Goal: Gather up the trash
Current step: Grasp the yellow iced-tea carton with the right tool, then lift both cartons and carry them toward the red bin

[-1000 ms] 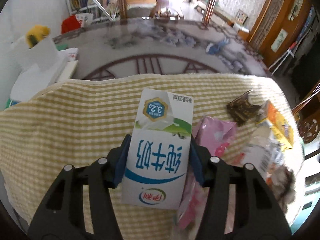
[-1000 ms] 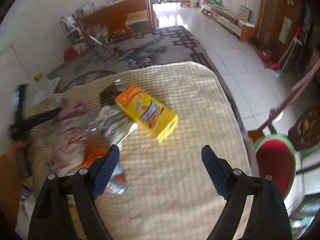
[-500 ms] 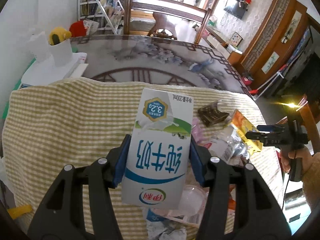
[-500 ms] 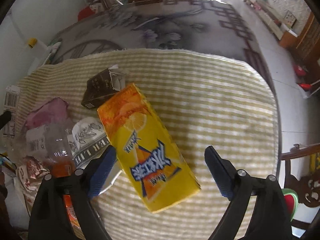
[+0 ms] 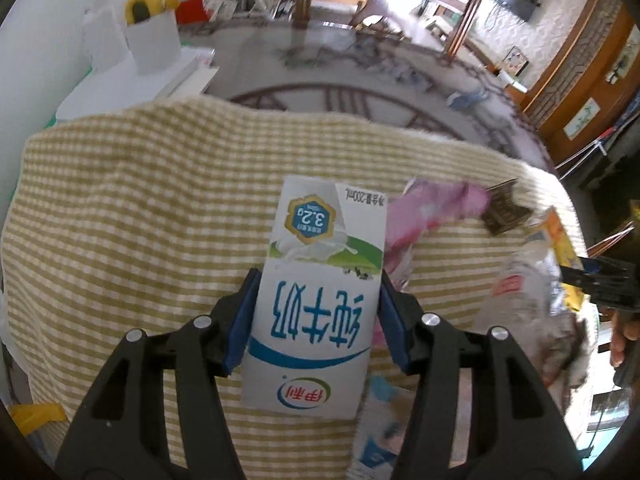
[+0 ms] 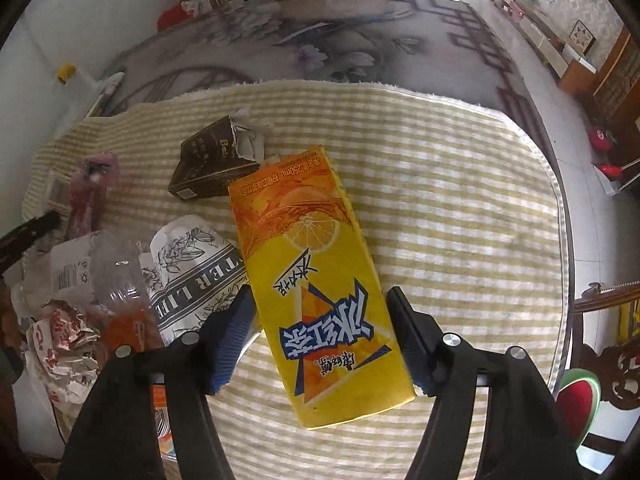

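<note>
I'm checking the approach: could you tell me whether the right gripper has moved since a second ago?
Yes. The right gripper has come in over the checked cloth to the yellow tea carton, now between its closing jaws; earlier that carton lay well ahead.

Tea carton (image 6: 316, 280) on cloth (image 6: 460, 208), torn box (image 6: 212, 164) apparently touching behind.

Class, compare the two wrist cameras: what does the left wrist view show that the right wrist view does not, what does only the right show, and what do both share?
Only the left wrist view: the left gripper clamped on a white milk carton.

Only the right wrist view: the right gripper closing around a yellow tea carton, the left pad touching it, a gap at the right pad.

Both: the checked cloth, the brown torn box and the pink wrapper.
</note>
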Demonstrator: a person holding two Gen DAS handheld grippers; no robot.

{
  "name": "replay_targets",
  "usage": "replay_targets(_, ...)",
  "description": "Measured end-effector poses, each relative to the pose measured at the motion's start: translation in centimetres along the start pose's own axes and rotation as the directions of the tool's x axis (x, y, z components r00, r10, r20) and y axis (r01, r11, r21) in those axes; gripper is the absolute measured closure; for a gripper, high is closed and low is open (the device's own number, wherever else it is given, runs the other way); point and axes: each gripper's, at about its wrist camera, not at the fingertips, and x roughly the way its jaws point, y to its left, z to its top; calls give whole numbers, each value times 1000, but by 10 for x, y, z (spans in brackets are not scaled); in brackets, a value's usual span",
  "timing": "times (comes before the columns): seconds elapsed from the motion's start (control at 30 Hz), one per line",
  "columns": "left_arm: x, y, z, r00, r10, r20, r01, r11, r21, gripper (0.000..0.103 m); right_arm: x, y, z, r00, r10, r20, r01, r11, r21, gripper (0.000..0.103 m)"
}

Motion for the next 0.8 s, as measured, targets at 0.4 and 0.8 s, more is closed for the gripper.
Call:
replay_targets(0.4, -4, 14, -12, 1000, 25, 12, -25, 999, -42, 50, -5, -5, -4, 999, -21, 49, 17, 997, 71, 37)
replay_targets(0.8, -86, -29, -13, 980, -70, 184, 68, 998, 14, 50, -115, 11, -52, 951, 29, 307, -83, 983, 166, 37)
